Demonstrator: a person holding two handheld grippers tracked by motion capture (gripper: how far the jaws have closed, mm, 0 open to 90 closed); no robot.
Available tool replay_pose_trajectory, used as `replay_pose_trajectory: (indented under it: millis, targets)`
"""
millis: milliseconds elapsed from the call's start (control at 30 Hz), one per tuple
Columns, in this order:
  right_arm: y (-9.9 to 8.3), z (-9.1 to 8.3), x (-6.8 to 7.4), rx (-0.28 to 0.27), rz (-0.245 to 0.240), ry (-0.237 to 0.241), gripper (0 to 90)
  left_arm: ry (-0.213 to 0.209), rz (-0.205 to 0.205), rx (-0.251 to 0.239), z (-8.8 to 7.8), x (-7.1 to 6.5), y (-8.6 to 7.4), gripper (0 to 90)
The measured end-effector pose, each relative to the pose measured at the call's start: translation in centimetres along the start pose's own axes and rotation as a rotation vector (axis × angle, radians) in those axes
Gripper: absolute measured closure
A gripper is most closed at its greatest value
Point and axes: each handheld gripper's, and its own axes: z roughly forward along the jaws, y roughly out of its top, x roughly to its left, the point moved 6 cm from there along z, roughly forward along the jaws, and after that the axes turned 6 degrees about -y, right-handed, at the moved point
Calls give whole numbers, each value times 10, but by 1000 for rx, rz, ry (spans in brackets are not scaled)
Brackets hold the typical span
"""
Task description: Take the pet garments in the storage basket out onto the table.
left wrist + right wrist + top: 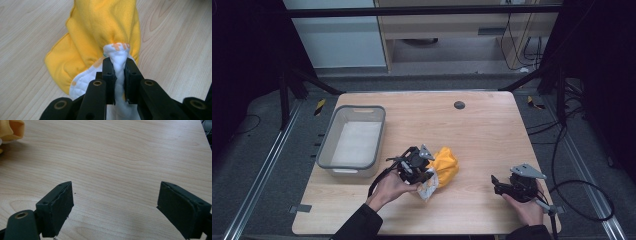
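Observation:
A yellow cloth (445,164) with a white quilted underside lies bunched on the wooden table (482,130) near the middle front. My left gripper (428,176) is shut on a white fold of that cloth (100,32); the fabric is pinched between the two black pads (109,75). My right gripper (495,185) rests low at the front right, well apart from the cloth. Its jaws stand wide open over bare wood, with nothing between its fingertips (61,205). A corner of the yellow cloth (11,130) shows at the top left of the right gripper view.
A grey plastic bin (353,141) with a white liner stands at the left of the table, close beside my left hand. A small dark round cap (459,105) sits in the tabletop at the back. Metal rails and cables run along both sides.

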Motion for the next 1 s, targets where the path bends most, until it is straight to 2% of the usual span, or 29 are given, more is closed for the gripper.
replay_pose_trajectory:
  millis: [233, 467, 767, 1000]
  targets:
    - [0, 0, 0, 2, 3, 0, 132, -9, 16, 16, 11, -3, -3, 779]
    - [0, 0, 0, 4, 2, 0, 132, -21, 15, 23, 18, -5, -5, 736]
    - [0, 0, 1, 6, 1, -1, 132, -26, 11, 8, 18, -6, -7, 592]
    - [-1, 0, 1, 4, -1, -2, 130, -21, 6, -28, 9, -6, -6, 487]
